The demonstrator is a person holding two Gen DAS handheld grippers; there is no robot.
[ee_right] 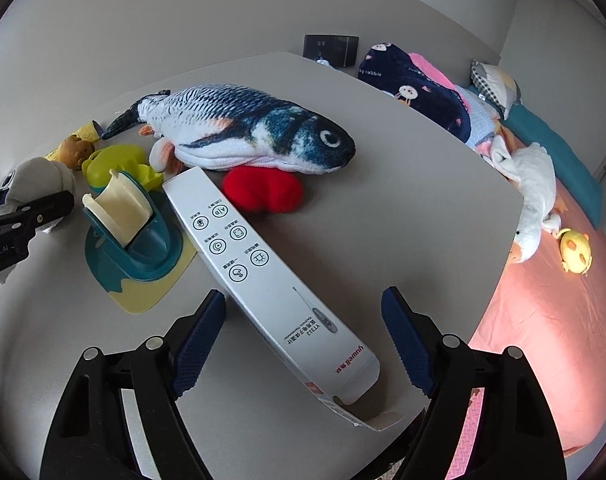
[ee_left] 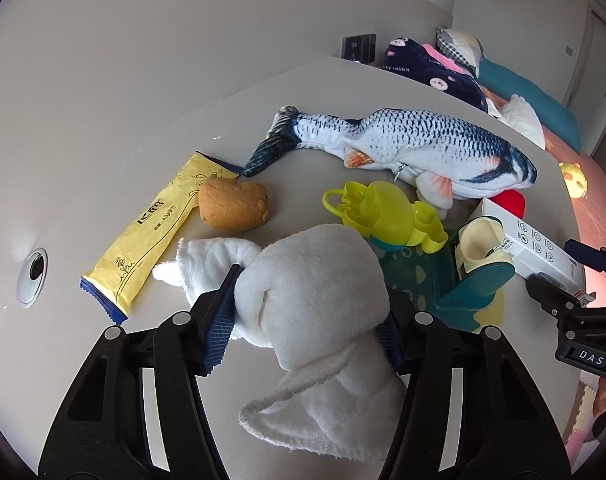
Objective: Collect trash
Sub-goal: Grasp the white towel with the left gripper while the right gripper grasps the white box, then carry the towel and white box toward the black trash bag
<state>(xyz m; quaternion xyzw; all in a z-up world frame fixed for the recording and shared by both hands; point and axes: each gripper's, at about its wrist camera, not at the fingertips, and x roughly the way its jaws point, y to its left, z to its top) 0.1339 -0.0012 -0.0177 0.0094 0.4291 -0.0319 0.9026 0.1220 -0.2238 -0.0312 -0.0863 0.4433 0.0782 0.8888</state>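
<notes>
My left gripper [ee_left: 309, 312] is shut on a white plush toy [ee_left: 311, 300] and holds it over the grey table [ee_left: 143, 128]. The toy and the left gripper also show at the left edge of the right wrist view [ee_right: 39, 180]. A yellow wrapper [ee_left: 159, 228] lies flat at the left of the table. My right gripper [ee_right: 303, 340] is open, with its fingers on either side of a long white thermometer box [ee_right: 263, 272] that lies on the table. The box also shows at the right of the left wrist view [ee_left: 535, 244].
On the table lie a plush fish [ee_right: 247, 132], a red plush piece [ee_right: 263, 190], a brown bear toy [ee_left: 233, 208], a lime plastic toy [ee_left: 379, 212] and a teal-and-yellow toy [ee_right: 135, 240]. A pink bed [ee_right: 543, 320] with soft toys lies right of the table.
</notes>
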